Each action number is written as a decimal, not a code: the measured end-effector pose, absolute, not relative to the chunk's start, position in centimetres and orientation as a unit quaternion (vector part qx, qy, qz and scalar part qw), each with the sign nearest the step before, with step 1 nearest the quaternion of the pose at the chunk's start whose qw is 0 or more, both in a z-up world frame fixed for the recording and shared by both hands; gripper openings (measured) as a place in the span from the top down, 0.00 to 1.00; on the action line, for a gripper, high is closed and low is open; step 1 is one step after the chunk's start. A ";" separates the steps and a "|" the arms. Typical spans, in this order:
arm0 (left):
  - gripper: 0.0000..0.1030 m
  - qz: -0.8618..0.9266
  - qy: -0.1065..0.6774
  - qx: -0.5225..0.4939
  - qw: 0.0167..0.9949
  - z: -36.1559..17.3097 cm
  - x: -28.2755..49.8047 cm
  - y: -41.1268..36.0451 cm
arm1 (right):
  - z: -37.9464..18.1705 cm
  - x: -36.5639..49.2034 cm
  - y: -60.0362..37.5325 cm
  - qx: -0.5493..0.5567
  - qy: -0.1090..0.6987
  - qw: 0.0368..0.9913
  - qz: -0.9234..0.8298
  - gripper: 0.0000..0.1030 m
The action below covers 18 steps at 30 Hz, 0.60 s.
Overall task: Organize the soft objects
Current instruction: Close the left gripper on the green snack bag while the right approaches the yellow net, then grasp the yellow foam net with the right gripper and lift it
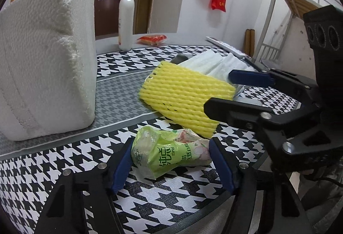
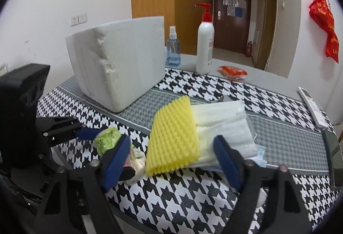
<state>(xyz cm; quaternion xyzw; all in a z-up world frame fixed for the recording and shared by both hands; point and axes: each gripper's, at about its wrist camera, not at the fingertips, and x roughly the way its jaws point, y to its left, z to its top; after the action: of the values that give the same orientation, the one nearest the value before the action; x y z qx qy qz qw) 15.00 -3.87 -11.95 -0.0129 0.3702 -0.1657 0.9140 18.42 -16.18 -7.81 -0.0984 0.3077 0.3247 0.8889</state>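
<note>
A crumpled green tissue pack [image 1: 169,157] lies on the houndstooth table mat [image 1: 193,197], and my left gripper [image 1: 171,160] has both blue pads against its sides. The right wrist view shows that same pack [image 2: 107,139] caught in the left gripper [image 2: 111,153] at the left. A yellow foam net [image 2: 173,137] rests on a pile of white cloths and masks [image 2: 225,124]. Around the near end of that pile my right gripper [image 2: 171,161] stands open, its left pad clear of the foam. From the left wrist view the right gripper [image 1: 217,90] straddles the yellow foam net [image 1: 184,97].
A big white foam box [image 2: 120,67] stands on the mat at the back left. Behind it are a blue spray bottle [image 2: 173,49], a white pump bottle [image 2: 204,45] and a red snack packet [image 2: 232,72]. A remote control [image 2: 313,107] lies by the right edge.
</note>
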 end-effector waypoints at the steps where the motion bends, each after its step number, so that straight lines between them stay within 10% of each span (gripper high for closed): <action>1: 0.31 -0.165 0.369 -0.011 0.914 -11.9 15.0 -3.9 | -7.8 18.5 -16.2 -0.097 0.309 0.889 0.324 0.23; 18: 0.31 -0.164 0.370 -0.008 0.914 -12.0 15.1 -4.0 | -9.5 19.5 -15.2 -0.119 0.350 0.872 0.321 0.60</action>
<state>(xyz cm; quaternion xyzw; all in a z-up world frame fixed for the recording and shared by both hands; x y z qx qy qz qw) 15.14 -3.99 -11.96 -0.0077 0.3702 -0.1636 0.9144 19.51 -15.20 -9.55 -0.1188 0.3500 0.3214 0.8718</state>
